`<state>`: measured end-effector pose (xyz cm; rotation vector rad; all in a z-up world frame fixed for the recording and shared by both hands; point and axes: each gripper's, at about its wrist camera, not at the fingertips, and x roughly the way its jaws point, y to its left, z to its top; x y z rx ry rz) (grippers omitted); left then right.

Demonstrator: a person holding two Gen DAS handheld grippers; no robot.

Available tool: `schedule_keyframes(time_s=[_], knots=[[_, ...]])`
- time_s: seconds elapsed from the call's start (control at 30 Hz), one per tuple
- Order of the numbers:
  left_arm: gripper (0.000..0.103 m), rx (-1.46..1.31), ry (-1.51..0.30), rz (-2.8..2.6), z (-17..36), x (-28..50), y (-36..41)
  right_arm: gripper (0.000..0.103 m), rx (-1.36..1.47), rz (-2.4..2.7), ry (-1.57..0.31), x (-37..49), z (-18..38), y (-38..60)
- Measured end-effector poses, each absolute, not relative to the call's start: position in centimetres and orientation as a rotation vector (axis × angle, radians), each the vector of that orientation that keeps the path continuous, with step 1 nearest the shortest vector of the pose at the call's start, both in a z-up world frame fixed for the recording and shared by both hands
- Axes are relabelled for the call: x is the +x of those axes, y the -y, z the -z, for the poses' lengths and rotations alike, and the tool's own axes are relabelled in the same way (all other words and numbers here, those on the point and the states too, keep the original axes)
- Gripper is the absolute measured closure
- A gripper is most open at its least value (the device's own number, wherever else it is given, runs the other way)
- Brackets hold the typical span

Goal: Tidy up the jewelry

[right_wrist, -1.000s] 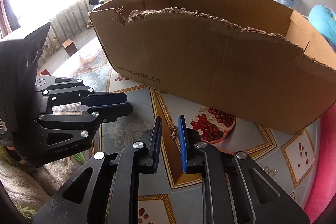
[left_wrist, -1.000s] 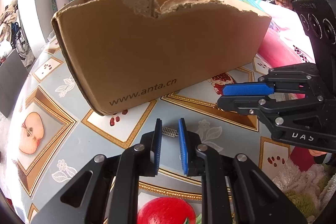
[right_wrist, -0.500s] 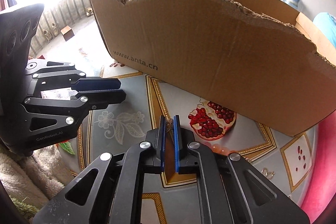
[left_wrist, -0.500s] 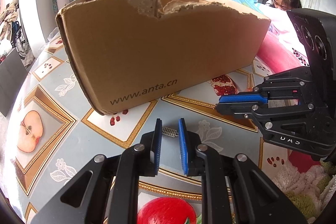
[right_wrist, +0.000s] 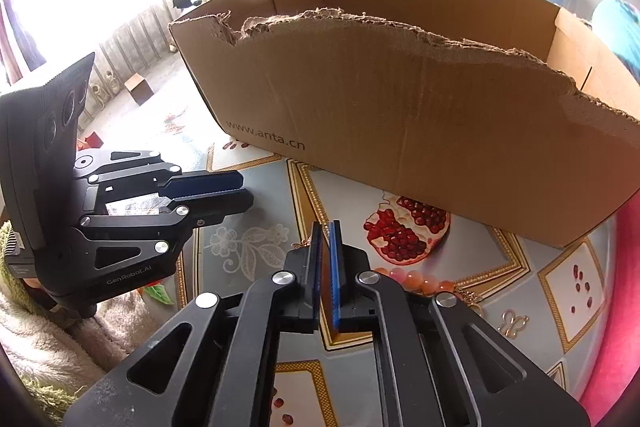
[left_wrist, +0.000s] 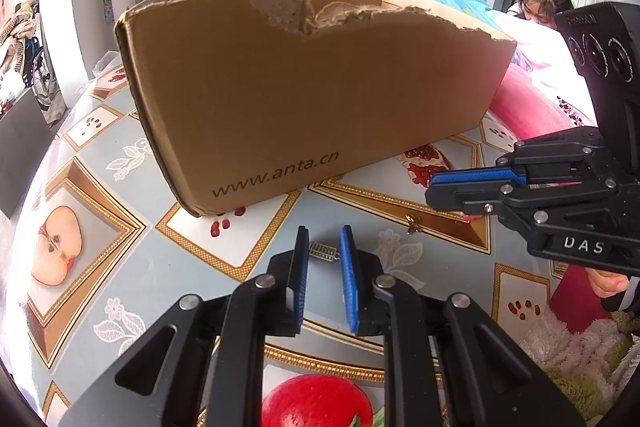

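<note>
A torn brown cardboard box [left_wrist: 312,99] printed www.anta.cn stands on the fruit-print tablecloth [left_wrist: 100,227]; it also shows in the right wrist view [right_wrist: 420,131]. My left gripper [left_wrist: 323,241] is open, with a small silver beaded charm [left_wrist: 322,251] on the cloth between its fingertips. My right gripper [right_wrist: 325,231] is shut; a small gold piece [right_wrist: 304,244] sticks out at its left fingertip. In the left wrist view the right gripper [left_wrist: 434,189] hangs above a gold earring [left_wrist: 411,223] on the cloth.
A pink bead bracelet [right_wrist: 416,281] and a gold butterfly earring [right_wrist: 512,323] lie on the cloth right of my right gripper. A fluffy towel [left_wrist: 580,347] lies at the table's near edge. A person [left_wrist: 544,3] sits beyond a pink and white blanket.
My right gripper has closed from open to nearly shut around the gold piece and moved nearer the box. My left gripper stays open over the silver charm.
</note>
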<state>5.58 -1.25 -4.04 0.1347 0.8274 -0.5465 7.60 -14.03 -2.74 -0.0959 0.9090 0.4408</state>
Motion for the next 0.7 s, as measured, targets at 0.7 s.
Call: schedule_keyframes(time_s=[0.7], knots=[[0.088, 0.133, -0.824, 0.55, 4.0, 5.5, 1.3, 0.092, -0.233, -0.437, -0.931, 7.8, 4.5, 10.7]])
